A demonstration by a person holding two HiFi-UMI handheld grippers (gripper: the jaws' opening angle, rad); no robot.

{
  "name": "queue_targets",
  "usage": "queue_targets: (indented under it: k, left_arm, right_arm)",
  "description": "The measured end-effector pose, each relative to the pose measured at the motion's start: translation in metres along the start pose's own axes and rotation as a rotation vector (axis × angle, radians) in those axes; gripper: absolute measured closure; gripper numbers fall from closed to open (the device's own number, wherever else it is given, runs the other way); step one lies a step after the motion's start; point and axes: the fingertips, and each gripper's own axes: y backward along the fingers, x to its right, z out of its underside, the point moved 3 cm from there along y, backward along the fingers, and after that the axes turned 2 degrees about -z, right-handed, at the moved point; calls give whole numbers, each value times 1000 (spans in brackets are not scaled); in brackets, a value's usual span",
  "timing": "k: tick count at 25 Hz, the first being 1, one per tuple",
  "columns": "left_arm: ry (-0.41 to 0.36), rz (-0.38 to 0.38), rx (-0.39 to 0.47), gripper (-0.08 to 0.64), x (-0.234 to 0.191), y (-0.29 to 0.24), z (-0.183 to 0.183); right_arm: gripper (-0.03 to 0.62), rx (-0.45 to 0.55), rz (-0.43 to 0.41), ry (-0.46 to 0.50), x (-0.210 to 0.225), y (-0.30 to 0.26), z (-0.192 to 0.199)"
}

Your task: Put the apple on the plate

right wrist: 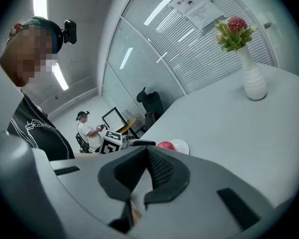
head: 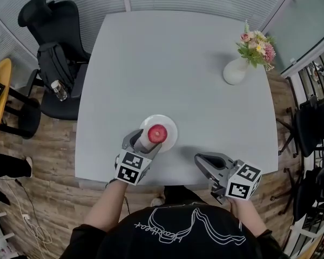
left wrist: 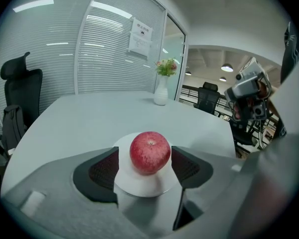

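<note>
- The left tongs [left wrist: 148, 159] are open, with 1 dark pad [left wrist: 103, 171] on each side of the apple [left wrist: 150, 152].
- A sliver of white shows between the left pad and the fruit; the right pad sits very close, and I cannot tell whether it touches.
- The apple is red, stem dimple up, and rests on the plate [left wrist: 139, 184], a small white round one.
- The plate lies on the grey surface [head: 178, 63], near the edge closest to the person.
- The right tongs [right wrist: 147, 176] are closed, pads pressed together with nothing between them.
- In the head view they hover at the near edge of the surface, well to the right of the plate.
- A white vase [head: 235, 72] of pink and yellow flowers [head: 256, 45] stands at the far right corner.
- A black chair [head: 54, 63] sits beside the left edge.
</note>
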Motion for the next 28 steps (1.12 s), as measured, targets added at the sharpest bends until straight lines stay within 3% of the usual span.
queue_targets:
  k: [9, 18, 22, 28]
  left_arm:
    - [122, 2, 46, 242, 6, 52, -14]
    - [215, 119, 193, 278, 43, 136, -52]
    - [196, 177, 255, 349, 69, 172, -69]
    - [167, 205, 287, 459, 98, 206, -73]
  right_arm:
    - [583, -3, -8, 65, -29, -1, 2]
    - [583, 61, -32, 149, -67, 4, -9]
    - [583, 75, -66, 181, -91, 5, -7]
    - [583, 83, -101, 234, -122, 6, -3]
